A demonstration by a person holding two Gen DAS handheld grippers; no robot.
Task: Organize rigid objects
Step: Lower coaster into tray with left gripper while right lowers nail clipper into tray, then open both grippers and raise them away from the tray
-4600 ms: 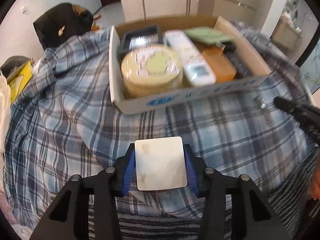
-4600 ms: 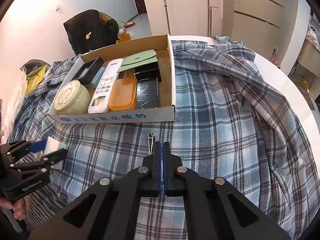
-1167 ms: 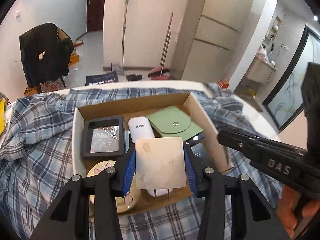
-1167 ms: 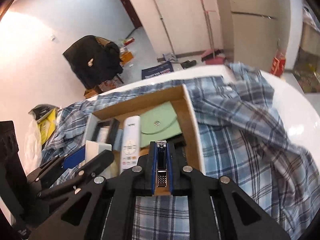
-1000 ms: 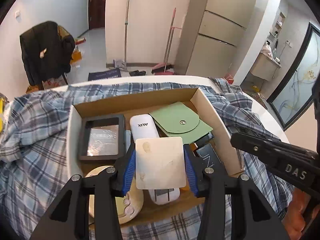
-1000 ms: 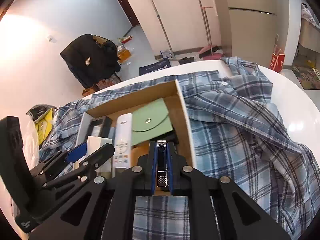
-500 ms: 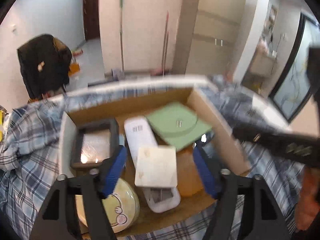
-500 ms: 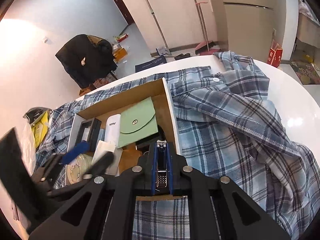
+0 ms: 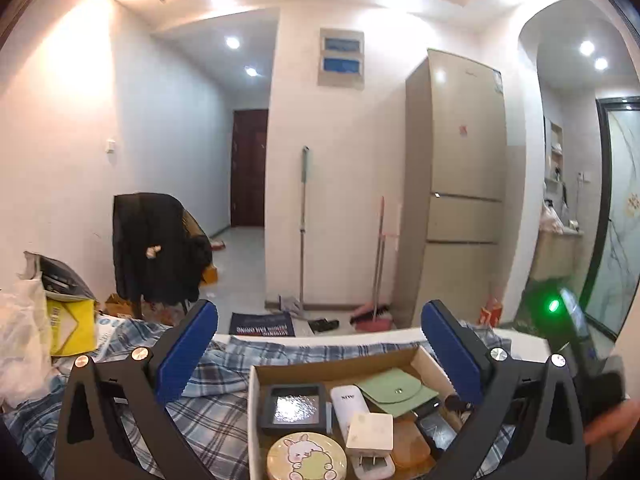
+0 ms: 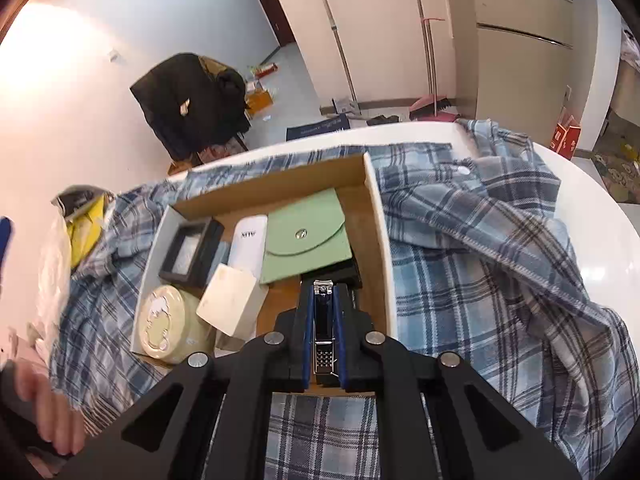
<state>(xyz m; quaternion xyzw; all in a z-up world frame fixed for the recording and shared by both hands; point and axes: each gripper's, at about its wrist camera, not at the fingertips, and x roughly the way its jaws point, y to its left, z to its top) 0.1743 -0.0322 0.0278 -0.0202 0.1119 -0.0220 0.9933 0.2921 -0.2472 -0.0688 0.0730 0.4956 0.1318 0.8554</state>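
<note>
- Where the left gripper (image 9: 319, 354) pinched the white charger a second ago, its blue pads (image 9: 187, 350) have just been opening and now stand wide apart with nothing between them.
- The white charger (image 10: 231, 304) now lies in the cardboard box (image 10: 276, 178), tilted across the remote (image 10: 249, 246) and beside the round tin (image 10: 162, 328).
- The right gripper (image 10: 323, 330) is clamped on a metal nail clipper (image 10: 323, 332) above the box's near right corner; its lower end is hidden by the jaws.
- A smooth green pouch (image 10: 306, 238) lies flat on a checked shirt-draped table (image 10: 592, 196).
- A blurred hand (image 10: 48, 412) is cut off at the left edge.
</note>
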